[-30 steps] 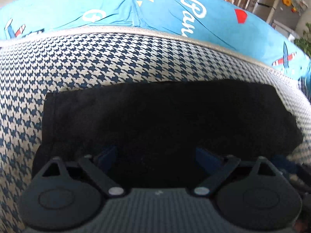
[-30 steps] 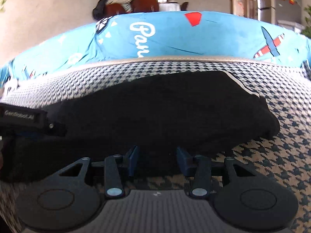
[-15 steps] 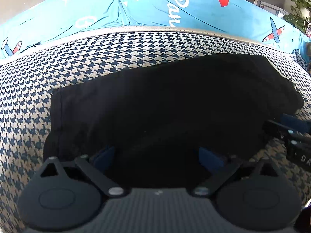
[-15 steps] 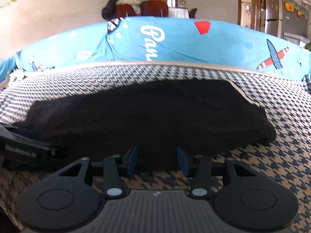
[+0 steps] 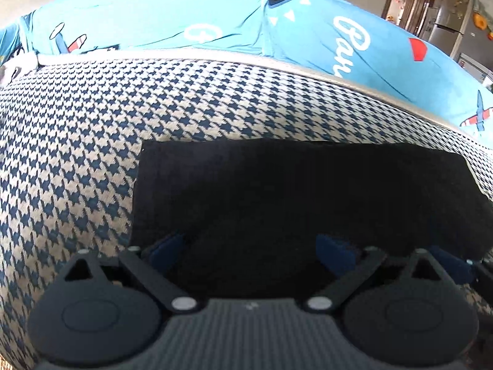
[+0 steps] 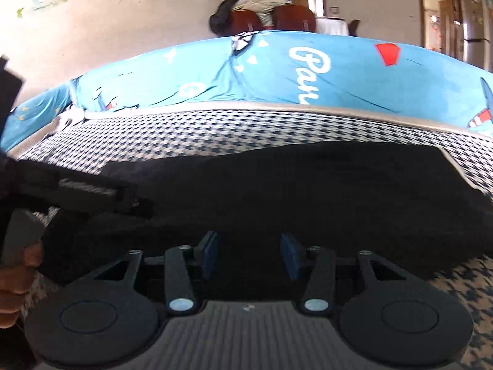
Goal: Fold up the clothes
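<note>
While folded, black garment [image 5: 308, 191] fronts left hand-held gripper [image 5: 255, 251].

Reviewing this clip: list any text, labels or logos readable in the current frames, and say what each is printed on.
"Pan", white script cut off by the houndstooth cover's edge, on the blue printed sheet.
"Pau" or "Pan", the same script, last letter partly hidden, on that sheet in the left wrist view.
A white label on the left claw's body in the right wrist view: too blurred to read.
The black garment: no text visible.

Bright daylight, fisheye-bent edges, slightly soft focus.
</note>
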Action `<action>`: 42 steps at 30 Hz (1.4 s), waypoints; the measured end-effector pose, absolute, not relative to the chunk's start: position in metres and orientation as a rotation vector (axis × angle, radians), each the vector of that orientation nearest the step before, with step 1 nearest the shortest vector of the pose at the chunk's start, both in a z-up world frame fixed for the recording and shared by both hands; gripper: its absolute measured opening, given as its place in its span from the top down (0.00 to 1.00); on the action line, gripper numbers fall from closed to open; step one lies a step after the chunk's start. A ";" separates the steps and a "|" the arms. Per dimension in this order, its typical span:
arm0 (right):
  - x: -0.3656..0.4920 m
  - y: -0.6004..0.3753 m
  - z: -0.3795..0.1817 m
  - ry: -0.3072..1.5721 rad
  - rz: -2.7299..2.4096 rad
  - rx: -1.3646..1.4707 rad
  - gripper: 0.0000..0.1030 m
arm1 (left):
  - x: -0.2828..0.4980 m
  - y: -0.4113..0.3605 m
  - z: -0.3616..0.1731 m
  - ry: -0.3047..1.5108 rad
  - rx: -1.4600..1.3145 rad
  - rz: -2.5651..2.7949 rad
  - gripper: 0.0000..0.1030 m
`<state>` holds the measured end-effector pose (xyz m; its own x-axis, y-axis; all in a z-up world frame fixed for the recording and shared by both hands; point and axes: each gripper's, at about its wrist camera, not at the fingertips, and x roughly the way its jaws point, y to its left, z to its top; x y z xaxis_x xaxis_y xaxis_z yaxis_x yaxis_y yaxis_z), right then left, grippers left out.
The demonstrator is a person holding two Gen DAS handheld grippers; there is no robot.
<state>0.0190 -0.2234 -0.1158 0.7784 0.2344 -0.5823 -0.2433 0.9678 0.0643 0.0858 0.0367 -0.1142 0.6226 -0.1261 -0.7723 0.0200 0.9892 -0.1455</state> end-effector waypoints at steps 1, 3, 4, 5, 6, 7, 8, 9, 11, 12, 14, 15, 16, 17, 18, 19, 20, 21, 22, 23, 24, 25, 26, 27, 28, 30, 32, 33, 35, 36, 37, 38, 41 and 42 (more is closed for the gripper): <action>0.018 -0.219 -0.117 0.629 0.269 -0.027 0.56 | 0.086 0.040 -0.116 0.901 -0.133 -0.077 0.05; 0.017 -0.211 -0.119 0.633 0.290 -0.051 0.56 | 0.087 0.042 -0.119 0.907 -0.138 -0.066 0.05; 0.018 -0.207 -0.121 0.645 0.300 -0.063 0.56 | 0.088 0.042 -0.119 0.905 -0.135 -0.062 0.05; 0.017 -0.205 -0.124 0.659 0.308 -0.071 0.56 | 0.088 0.042 -0.120 0.903 -0.130 -0.061 0.05; 0.017 -0.202 -0.126 0.671 0.315 -0.081 0.55 | 0.088 0.042 -0.120 0.903 -0.126 -0.061 0.04; 0.014 -0.200 -0.127 0.668 0.318 -0.103 0.55 | 0.088 0.042 -0.121 0.902 -0.123 -0.062 0.04; 0.011 -0.198 -0.128 0.666 0.321 -0.124 0.55 | 0.088 0.042 -0.121 0.902 -0.120 -0.063 0.04; 0.008 -0.196 -0.128 0.669 0.331 -0.145 0.55 | 0.088 0.042 -0.122 0.903 -0.118 -0.064 0.04; 0.005 -0.199 -0.129 0.681 0.352 -0.155 0.55 | 0.087 0.041 -0.122 0.903 -0.111 -0.066 0.03; 0.003 -0.201 -0.129 0.687 0.362 -0.160 0.55 | 0.086 0.040 -0.123 0.903 -0.104 -0.067 0.03; 0.000 -0.203 -0.129 0.694 0.374 -0.171 0.55 | 0.083 0.036 -0.124 0.905 -0.073 -0.075 0.01; -0.001 -0.204 -0.129 0.698 0.377 -0.172 0.55 | 0.081 0.034 -0.125 0.906 -0.053 -0.079 0.00; -0.002 -0.206 -0.129 0.702 0.381 -0.172 0.55 | 0.078 0.031 -0.126 0.905 -0.025 -0.082 0.00; -0.003 -0.207 -0.128 0.706 0.385 -0.175 0.55 | 0.076 0.028 -0.127 0.903 0.003 -0.084 0.00; -0.004 -0.208 -0.128 0.709 0.389 -0.177 0.55 | 0.074 0.026 -0.129 0.900 0.025 -0.086 0.00; -0.005 -0.208 -0.128 0.710 0.391 -0.180 0.55 | 0.072 0.025 -0.130 0.895 0.037 -0.088 0.00; -0.006 -0.208 -0.128 0.710 0.392 -0.184 0.55 | 0.070 0.026 -0.130 0.892 0.036 -0.091 0.00; -0.007 -0.208 -0.128 0.712 0.392 -0.184 0.55 | 0.069 0.027 -0.130 0.891 0.029 -0.095 0.00; -0.008 -0.208 -0.128 0.710 0.392 -0.185 0.55 | 0.067 0.029 -0.130 0.889 0.025 -0.099 0.00; -0.008 -0.208 -0.127 0.709 0.391 -0.186 0.55 | 0.066 0.030 -0.130 0.887 0.020 -0.102 0.00; -0.008 -0.208 -0.126 0.706 0.390 -0.183 0.55 | 0.066 0.033 -0.129 0.883 0.013 -0.097 0.00; -0.009 -0.208 -0.126 0.701 0.388 -0.178 0.55 | 0.066 0.035 -0.128 0.879 0.006 -0.092 0.00; -0.009 -0.208 -0.125 0.693 0.382 -0.169 0.55 | 0.066 0.038 -0.127 0.874 -0.003 -0.087 0.00; -0.009 -0.208 -0.124 0.685 0.377 -0.158 0.55 | 0.067 0.042 -0.125 0.868 -0.024 -0.080 0.00; -0.009 -0.208 -0.122 0.672 0.375 -0.141 0.55 | 0.067 0.046 -0.124 0.860 -0.044 -0.070 0.00; -0.008 -0.206 -0.119 0.643 0.378 -0.114 0.55 | 0.069 0.052 -0.122 0.852 -0.067 -0.046 0.00; -0.007 -0.201 -0.116 0.617 0.384 -0.105 0.55 | 0.073 0.056 -0.123 0.850 -0.080 -0.022 0.00; -0.006 -0.198 -0.116 0.614 0.390 -0.100 0.55 | 0.074 0.058 -0.123 0.852 -0.086 -0.011 0.00; -0.003 -0.190 -0.117 0.618 0.402 -0.089 0.55 | 0.077 0.060 -0.125 0.864 -0.094 0.003 0.00; -0.001 -0.186 -0.118 0.621 0.406 -0.084 0.55 | 0.078 0.062 -0.126 0.872 -0.097 0.007 0.00; 0.001 -0.182 -0.119 0.625 0.413 -0.083 0.55 | 0.079 0.062 -0.127 0.879 -0.101 0.008 0.00; 0.003 -0.179 -0.120 0.628 0.420 -0.084 0.55 | 0.080 0.063 -0.129 0.886 -0.104 0.010 0.00; 0.004 -0.166 -0.126 0.635 0.430 -0.114 0.55 | 0.081 0.065 -0.131 0.892 -0.115 0.016 0.00; 0.005 -0.163 -0.128 0.638 0.433 -0.124 0.55 | 0.081 0.066 -0.131 0.892 -0.117 0.019 0.00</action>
<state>0.0047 -0.1627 -0.1284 0.7177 0.3529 -0.6003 -0.4281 0.9035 0.0194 0.0807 0.0657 -0.1307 0.6280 -0.0318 -0.7776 -0.0655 0.9935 -0.0935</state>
